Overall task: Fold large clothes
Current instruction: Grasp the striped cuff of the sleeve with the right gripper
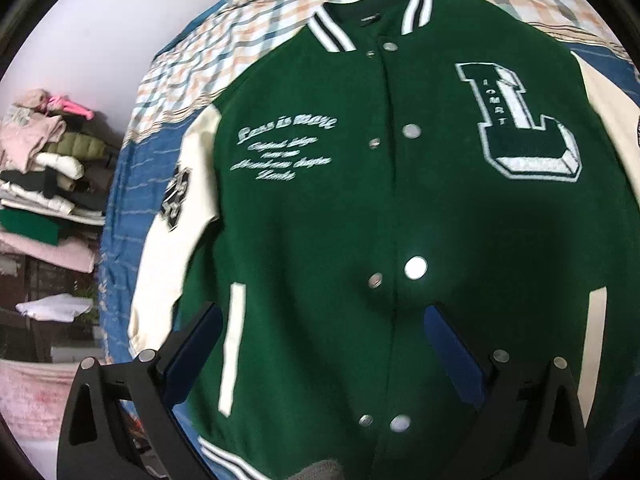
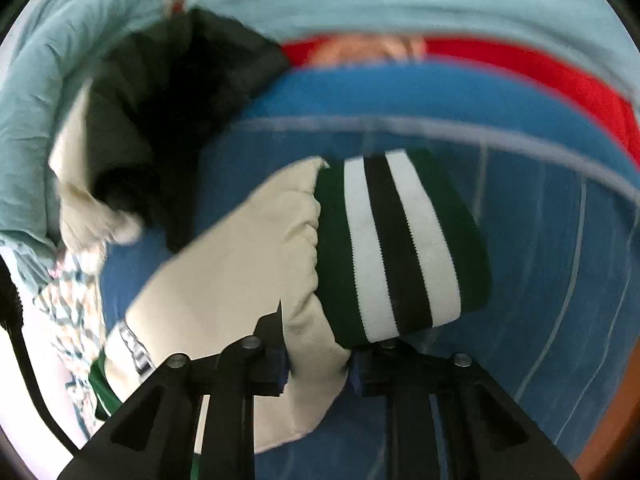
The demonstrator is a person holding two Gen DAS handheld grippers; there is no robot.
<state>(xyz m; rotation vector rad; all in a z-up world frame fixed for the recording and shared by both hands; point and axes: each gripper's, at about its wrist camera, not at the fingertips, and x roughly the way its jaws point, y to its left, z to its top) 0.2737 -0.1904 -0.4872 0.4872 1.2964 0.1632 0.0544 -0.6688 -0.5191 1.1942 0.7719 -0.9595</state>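
A: left gripper [image 1: 320, 344] hovers over the green jacket [image 1: 360, 208], fingers spread, holding nothing; jacket lies flat, face up on the bed [image 1: 120, 200]

B: right gripper [image 2: 318, 364] is clamped on the cream sleeve [image 2: 240, 280] by the striped cuff [image 2: 400, 240]; thin pinch, could slip mid-fold, or drag the body askew

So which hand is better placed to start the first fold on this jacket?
Right, probably. The right gripper is already shut on the cream sleeve near its striped cuff, ready to carry it across. The left gripper hovers open above the green jacket, holding nothing.
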